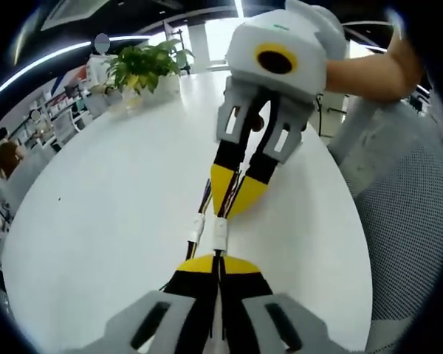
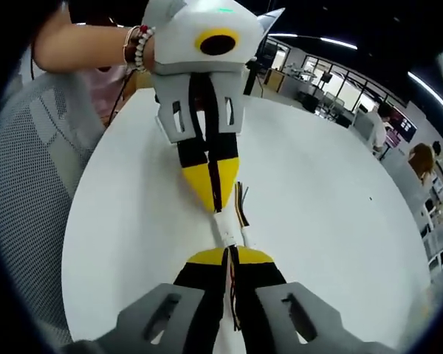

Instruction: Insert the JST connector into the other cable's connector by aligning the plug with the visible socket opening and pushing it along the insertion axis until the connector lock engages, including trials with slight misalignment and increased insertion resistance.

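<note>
Two grippers meet nose to nose above a round white table (image 1: 111, 214). The left gripper (image 1: 218, 259) has its yellow-tipped jaws pressed together on a thin cable (image 1: 218, 274), and the right gripper (image 2: 229, 253) is likewise clamped on its own cable (image 2: 232, 284). Between the tips sit two small white connectors: in the left gripper view they lie side by side, one (image 1: 220, 234) on the line between the tips, the other (image 1: 197, 228) just beside it, with dark wires trailing off. In the right gripper view one connector (image 2: 226, 225) shows plainly; whether the pair is mated cannot be told. One potted plant (image 1: 144, 68) stands at the table's far edge. The tabletop around the grippers is bare and wide. A mesh chair (image 1: 413, 221) stands at its near edge.
</note>
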`<state>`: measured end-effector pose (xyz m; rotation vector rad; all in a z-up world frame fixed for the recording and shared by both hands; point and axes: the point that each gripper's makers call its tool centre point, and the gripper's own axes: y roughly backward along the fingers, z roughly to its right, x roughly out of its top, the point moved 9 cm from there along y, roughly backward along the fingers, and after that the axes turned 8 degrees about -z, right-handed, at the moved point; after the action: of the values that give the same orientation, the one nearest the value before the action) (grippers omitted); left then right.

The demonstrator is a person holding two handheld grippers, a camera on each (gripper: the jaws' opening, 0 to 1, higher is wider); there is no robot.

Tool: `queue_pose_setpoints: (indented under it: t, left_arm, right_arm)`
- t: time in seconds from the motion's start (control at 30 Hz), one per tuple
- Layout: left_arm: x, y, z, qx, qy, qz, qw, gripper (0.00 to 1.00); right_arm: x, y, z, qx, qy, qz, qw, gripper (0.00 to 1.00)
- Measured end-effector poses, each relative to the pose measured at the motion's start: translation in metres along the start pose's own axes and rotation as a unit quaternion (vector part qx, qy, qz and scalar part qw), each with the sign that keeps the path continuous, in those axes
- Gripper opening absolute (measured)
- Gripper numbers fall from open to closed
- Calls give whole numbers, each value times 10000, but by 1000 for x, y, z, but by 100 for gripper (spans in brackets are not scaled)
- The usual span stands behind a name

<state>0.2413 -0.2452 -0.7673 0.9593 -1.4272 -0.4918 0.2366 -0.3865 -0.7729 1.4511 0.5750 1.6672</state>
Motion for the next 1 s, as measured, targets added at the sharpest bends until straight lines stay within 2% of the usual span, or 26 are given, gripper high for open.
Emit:
queue_pose_setpoints:
  t: [0.77, 1.0]
  left_arm:
    - [-7, -14, 2, -38, 40, -152, 9999, 0]
    - [-8, -15, 1, -23, 44, -143, 9999, 0]
  right_arm:
    - [-8, -14, -3, 49, 75, -230, 9997, 1]
    - [-8, -13, -2, 25, 84, -212, 9997, 1]
